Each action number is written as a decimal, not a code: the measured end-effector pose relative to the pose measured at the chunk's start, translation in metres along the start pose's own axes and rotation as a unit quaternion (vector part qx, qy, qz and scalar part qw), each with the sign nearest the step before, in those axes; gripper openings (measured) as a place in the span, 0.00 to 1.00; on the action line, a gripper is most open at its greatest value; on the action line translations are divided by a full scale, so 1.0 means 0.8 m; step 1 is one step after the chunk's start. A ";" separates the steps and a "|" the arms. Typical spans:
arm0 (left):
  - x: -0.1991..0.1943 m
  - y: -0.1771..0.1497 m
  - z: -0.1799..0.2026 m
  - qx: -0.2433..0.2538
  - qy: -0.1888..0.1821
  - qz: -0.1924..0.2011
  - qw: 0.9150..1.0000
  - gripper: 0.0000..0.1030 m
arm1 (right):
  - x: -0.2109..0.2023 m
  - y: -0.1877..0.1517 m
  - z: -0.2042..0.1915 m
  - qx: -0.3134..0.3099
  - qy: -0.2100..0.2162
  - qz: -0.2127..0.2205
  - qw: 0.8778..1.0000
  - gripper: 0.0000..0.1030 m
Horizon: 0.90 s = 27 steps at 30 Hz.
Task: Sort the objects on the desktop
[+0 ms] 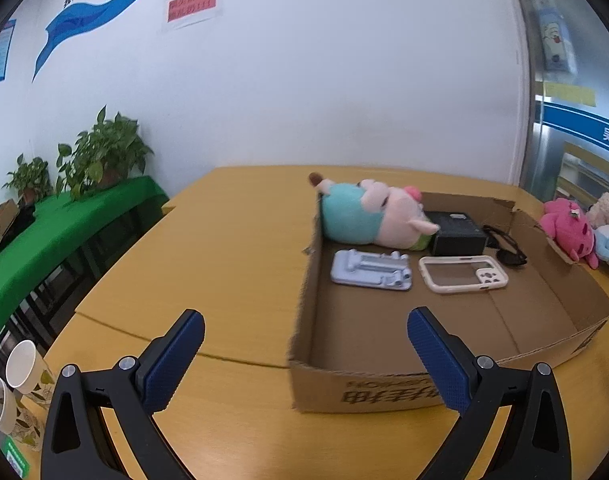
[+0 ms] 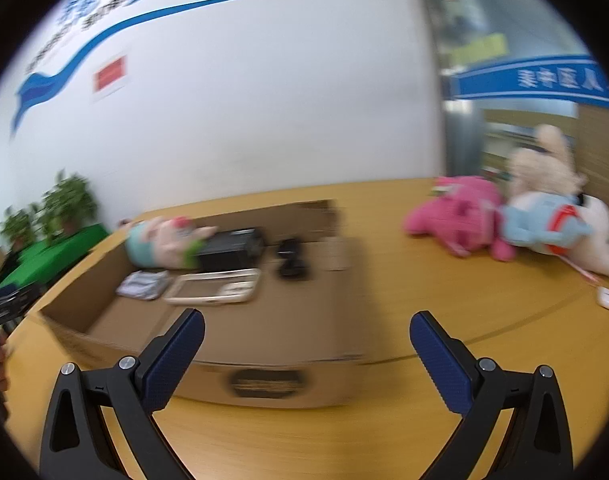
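- Both tongs, left (image 1: 305,354) and right (image 2: 307,356), stand fully open and empty.
- Approaching the pink plush toy (image 2: 460,216), you may snag the adjacent blue plush (image 2: 544,226).
- Keep clear of the cardboard box (image 2: 264,360) wall; contact would shift it across the worktop (image 2: 404,280).

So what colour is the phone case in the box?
Cream with a clear back; the phone case shows best in the left wrist view.

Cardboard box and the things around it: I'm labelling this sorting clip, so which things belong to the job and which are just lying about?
Part of the job:
cardboard box
pig plush
phone case
grey stand
black box
sunglasses
pink plush
blue plush
cream plush

Lying about:
paper cups
potted plants
green cloth
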State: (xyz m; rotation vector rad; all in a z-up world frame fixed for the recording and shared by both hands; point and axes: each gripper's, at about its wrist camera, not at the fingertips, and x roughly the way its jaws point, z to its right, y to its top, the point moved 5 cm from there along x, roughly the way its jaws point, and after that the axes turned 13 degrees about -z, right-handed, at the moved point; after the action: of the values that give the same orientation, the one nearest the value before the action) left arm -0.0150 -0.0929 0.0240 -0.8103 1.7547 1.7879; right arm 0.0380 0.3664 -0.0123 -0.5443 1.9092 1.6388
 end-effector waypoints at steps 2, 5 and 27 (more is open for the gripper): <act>0.016 -0.010 -0.034 -0.021 0.005 -0.033 0.999 1.00 | 0.018 0.001 0.052 0.013 -0.053 -0.037 0.998 1.00; 0.043 -0.027 -0.066 -0.044 -0.042 -0.056 0.997 1.00 | 0.065 -0.006 0.107 0.030 -0.077 -0.112 0.990 1.00; 0.155 -0.068 -0.141 -0.049 0.035 -0.185 0.981 1.00 | 0.177 -0.051 0.171 0.054 -0.101 -0.224 0.968 1.00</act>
State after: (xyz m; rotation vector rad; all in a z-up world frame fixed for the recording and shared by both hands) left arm -0.0546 -0.2102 -0.1018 -1.1681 1.4474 1.6184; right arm -0.0236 0.5016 -0.1477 -0.6770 1.5744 1.2401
